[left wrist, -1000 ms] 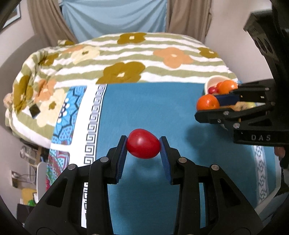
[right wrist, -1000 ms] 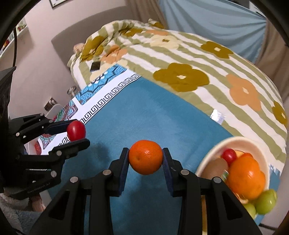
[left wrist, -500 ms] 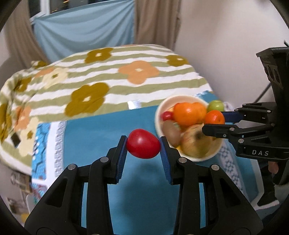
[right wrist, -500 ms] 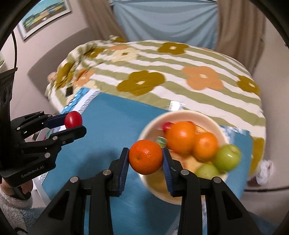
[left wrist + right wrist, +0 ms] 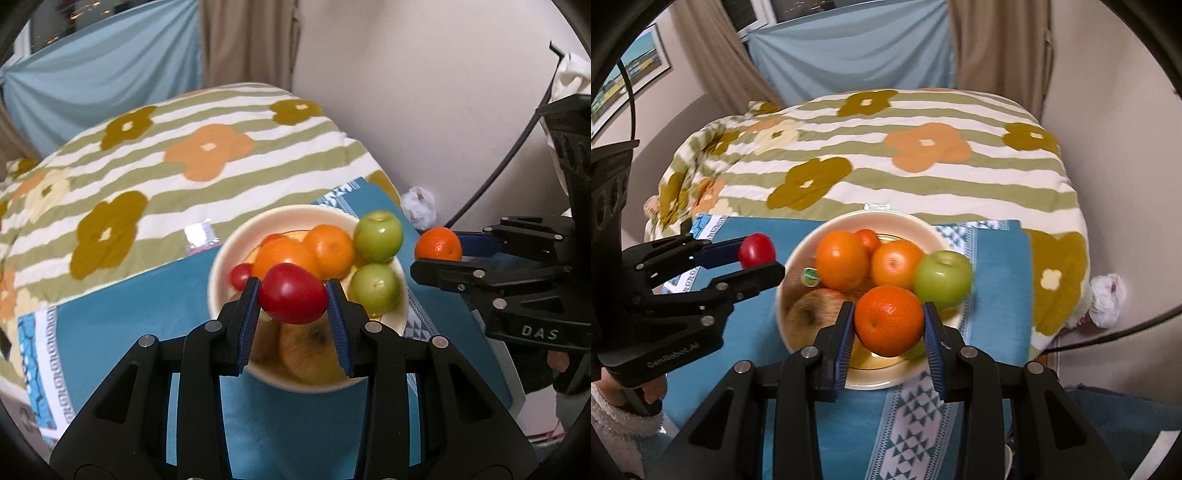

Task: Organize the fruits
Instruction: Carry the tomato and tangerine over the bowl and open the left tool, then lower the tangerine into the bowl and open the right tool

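The letters "DAS" are showing in relief on the black body of the right hand-held gripper (image 5: 437,254), and "GenRobot.AI" is reading along the body of the left hand-held gripper (image 5: 757,256). A small green-and-white sticker (image 5: 809,277) is sitting on a brown fruit in the bowl (image 5: 934,236); its print is too small to read.

The left hand-held gripper is closing its blue pads on a red tomato (image 5: 293,293), which is filling the gap between the fingertips and hanging just above the near part of the bowl in the left wrist view. The right hand-held gripper is clamping a small orange (image 5: 888,320) in the same way, with the fruit hanging over the near part of the bowl in the right wrist view.

The cream bowl is resting on a teal cloth (image 5: 757,339) on the bed and is holding two larger oranges (image 5: 842,259), green apples (image 5: 942,275), a small red tomato (image 5: 241,275) and a yellowish apple (image 5: 812,310). Beyond the bowl, a striped floral quilt (image 5: 886,166) is lying on the bed.
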Motion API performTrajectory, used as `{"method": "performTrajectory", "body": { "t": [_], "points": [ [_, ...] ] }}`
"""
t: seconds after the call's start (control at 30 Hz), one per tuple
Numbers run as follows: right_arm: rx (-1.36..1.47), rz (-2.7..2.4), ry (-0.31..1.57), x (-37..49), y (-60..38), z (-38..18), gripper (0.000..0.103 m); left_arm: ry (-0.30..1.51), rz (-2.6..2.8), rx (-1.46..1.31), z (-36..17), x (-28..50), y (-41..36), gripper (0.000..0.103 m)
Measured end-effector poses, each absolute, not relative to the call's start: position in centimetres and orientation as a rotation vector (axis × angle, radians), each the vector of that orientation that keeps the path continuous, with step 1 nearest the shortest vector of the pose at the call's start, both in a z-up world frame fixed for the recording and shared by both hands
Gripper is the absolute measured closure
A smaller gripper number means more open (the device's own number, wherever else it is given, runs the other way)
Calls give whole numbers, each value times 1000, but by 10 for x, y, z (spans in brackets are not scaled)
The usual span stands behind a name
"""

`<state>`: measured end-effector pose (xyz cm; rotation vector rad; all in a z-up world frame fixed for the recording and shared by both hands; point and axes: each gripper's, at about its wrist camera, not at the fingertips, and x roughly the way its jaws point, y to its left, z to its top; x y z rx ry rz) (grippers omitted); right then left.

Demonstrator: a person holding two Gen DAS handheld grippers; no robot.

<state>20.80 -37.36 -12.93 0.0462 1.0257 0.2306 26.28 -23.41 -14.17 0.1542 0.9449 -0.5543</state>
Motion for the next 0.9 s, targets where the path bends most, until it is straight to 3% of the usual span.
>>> {"method": "performTrajectory", "body": {
  "t": [0.4, 0.47, 0.5, 0.53, 0.9],
  "points": [
    [109, 160, 1025, 209, -402, -139, 70, 967, -613, 248, -164, 279, -274, 62],
    [117, 153, 1025, 209, -403, -140, 70, 965, -618, 240, -163, 279, -274, 48],
    [121, 149, 1022, 208, -405, -140, 70, 962, -613, 238, -163, 280, -275, 20],
    [125, 148, 1021, 208, -405, -140, 70, 948, -602, 233, -161, 280, -273, 0],
    [119, 158, 1005, 203, -404, -134, 70, 910, -568, 203, -144, 270, -246, 0]
  ]
}}
